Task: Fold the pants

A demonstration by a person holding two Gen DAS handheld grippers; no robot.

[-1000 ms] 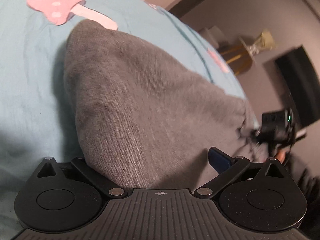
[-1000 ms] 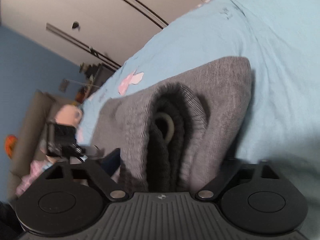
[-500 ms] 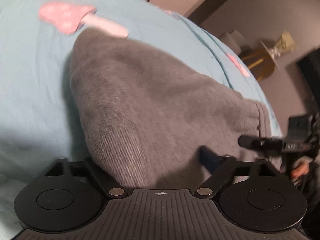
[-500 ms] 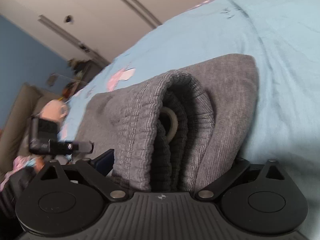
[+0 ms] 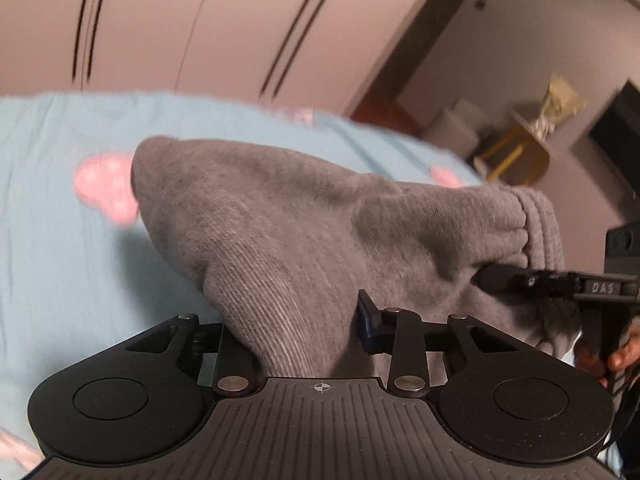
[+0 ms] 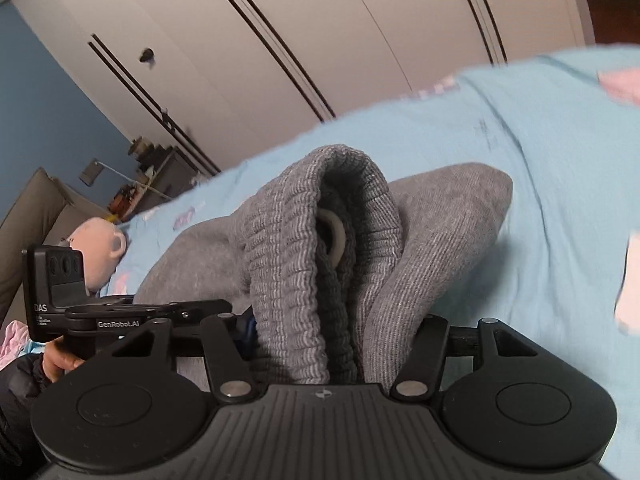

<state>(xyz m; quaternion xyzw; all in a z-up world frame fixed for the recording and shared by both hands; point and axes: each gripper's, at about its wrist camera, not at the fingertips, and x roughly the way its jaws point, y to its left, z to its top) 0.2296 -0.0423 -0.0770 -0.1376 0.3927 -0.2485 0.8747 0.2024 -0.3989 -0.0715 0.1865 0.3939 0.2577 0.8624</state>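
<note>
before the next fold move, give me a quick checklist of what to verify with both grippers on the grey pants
1. Left gripper has fabric: ok, its jaws have just been closing on the grey pants.
2. Right gripper has the waistband: ok, jaws have just been closing, with the ribbed layers bunched between them.
3. All layers caught: cannot tell, the fingertips are hidden by cloth.
4. Pants clear of the blue sheet: not ok, the far end rests on it.
5. Grippers apart: ok, each sees the other off to the side.
</note>
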